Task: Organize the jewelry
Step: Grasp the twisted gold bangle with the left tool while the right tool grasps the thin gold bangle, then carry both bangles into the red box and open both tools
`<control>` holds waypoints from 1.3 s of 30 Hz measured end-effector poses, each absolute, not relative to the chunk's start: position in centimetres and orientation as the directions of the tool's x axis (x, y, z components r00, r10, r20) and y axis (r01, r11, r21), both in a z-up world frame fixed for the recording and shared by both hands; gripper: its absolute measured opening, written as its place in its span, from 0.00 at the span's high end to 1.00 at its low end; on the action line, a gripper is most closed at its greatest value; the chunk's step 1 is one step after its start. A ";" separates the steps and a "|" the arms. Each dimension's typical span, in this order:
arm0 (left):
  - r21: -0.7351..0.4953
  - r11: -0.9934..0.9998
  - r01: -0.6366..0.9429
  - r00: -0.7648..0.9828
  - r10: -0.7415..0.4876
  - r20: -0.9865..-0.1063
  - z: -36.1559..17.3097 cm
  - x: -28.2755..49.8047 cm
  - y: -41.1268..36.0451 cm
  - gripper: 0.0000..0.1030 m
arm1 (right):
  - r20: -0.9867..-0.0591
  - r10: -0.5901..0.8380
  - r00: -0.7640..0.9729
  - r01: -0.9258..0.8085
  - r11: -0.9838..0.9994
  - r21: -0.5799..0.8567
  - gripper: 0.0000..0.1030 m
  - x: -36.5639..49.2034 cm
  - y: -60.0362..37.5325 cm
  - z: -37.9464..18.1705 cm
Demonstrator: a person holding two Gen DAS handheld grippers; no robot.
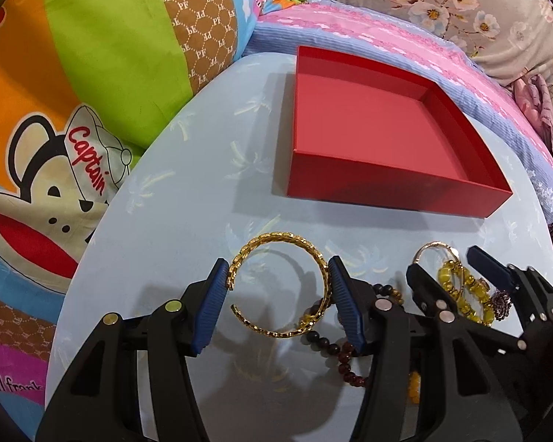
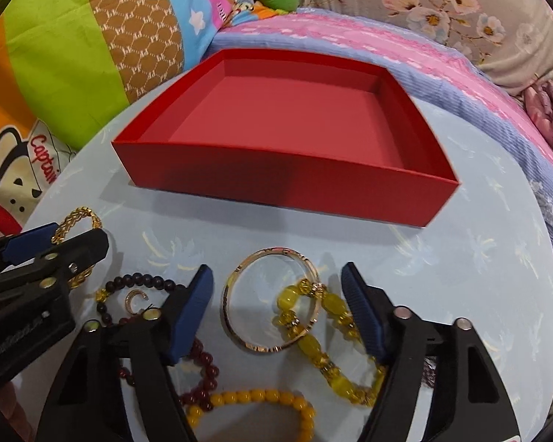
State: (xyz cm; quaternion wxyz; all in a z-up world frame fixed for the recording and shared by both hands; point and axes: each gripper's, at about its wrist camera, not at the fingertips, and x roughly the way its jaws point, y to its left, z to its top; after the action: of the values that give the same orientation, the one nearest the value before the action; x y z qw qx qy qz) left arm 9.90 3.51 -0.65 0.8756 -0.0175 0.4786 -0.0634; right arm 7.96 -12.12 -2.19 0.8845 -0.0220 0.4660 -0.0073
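The red box [image 2: 287, 180] looks like matt card. The gold cuff bracelet [image 1: 284, 287] is shiny textured metal, the yellow bead bracelet [image 2: 313, 346] glossy, and the gripper pads [image 1: 210, 316] ribbed blue.

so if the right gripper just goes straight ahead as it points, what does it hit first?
Likely the plain gold bangle lying between the open right gripper fingers, overlapping the yellow bead bracelet. Beyond those, the red box near wall. Height above the table is unclear.

Left tongs [image 1: 279, 280] straddle the gold bangle [image 1: 281, 287], seemingly touching it, near red box [image 1: 387, 184].
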 end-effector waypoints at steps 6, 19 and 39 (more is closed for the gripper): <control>-0.098 0.991 0.092 0.519 -0.132 -0.845 -1.3 10.0 3.6 0.49 | -0.814 -0.007 0.581 -0.041 0.998 -0.039 0.49 7.5 -12.0 -2.7; -0.105 0.986 0.126 0.543 -0.157 -0.825 0.5 8.3 2.8 0.49 | -0.784 0.069 0.617 -0.021 0.997 0.072 0.49 4.4 -14.0 1.1; -0.088 0.954 0.288 0.614 -0.254 -0.747 7.5 24.7 -4.8 0.48 | -0.733 0.076 0.676 0.030 0.991 0.130 0.49 21.5 -20.9 8.3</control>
State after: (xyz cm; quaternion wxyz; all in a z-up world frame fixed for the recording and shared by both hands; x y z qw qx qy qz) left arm 24.71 -4.76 7.48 0.8982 0.0201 0.4124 -0.1509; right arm 21.48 -20.87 8.29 0.9131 0.0658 0.4022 0.0127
